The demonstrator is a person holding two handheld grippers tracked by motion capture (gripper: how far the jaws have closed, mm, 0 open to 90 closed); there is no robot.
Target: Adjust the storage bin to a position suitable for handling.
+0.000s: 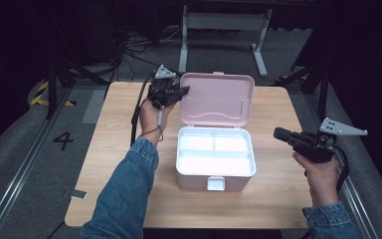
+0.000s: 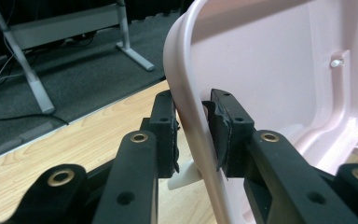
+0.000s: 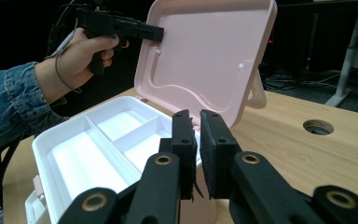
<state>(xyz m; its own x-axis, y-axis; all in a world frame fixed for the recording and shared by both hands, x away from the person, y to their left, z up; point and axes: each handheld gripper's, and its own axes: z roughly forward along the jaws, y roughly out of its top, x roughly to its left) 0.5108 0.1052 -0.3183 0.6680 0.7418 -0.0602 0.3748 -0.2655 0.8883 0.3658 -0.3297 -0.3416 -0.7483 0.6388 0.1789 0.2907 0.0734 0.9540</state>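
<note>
On the wooden table, left gripper clamps pink lid

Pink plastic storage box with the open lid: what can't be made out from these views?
- Left gripper view: whether the pads press the pink lid edge; a gap shows on one side.
- High view: the white tray compartments are washed out by glare.
- Right gripper view: its jaws hide the near tray corner.
</note>
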